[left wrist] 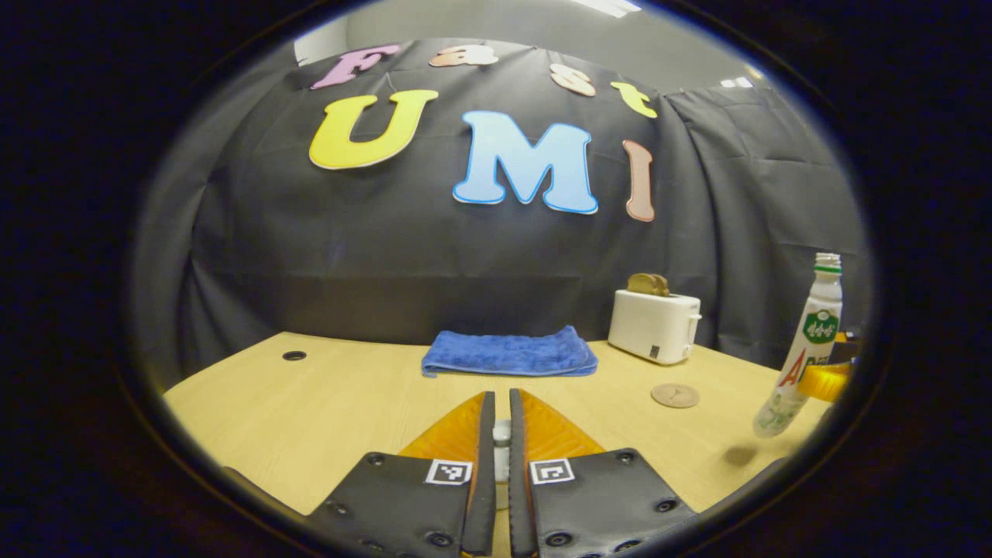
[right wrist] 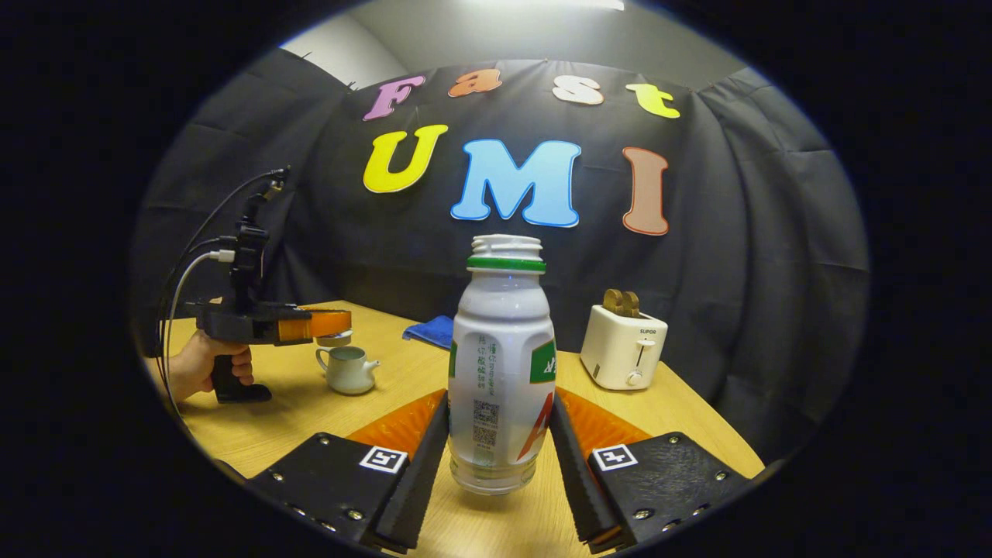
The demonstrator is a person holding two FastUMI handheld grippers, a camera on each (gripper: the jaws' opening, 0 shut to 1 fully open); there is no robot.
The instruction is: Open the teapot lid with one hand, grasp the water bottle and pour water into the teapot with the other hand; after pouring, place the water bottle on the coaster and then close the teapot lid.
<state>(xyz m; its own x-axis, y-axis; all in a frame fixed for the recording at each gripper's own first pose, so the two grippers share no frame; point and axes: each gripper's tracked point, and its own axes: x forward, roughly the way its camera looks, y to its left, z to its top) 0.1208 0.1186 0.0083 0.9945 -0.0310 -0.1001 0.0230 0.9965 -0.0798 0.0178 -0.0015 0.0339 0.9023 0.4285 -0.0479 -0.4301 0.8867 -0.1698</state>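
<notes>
The white water bottle (right wrist: 502, 349), uncapped with a green neck ring, stands upright between the pads of my right gripper (right wrist: 500, 411), which is shut on its lower body. In the left gripper view the bottle (left wrist: 806, 349) hangs tilted above the table at the far right, its shadow below it. My left gripper (left wrist: 500, 403) is shut on the small white knob of the teapot lid (left wrist: 501, 435). In the right gripper view that left gripper (right wrist: 341, 324), held by a hand, keeps the lid (right wrist: 335, 339) just above the open pale teapot (right wrist: 346, 370).
A round brown coaster (left wrist: 675, 395) lies on the wooden table (left wrist: 310, 418) in front of a white toaster (left wrist: 655, 325) with bread in it. A folded blue towel (left wrist: 509, 353) lies at the back near the black cloth wall.
</notes>
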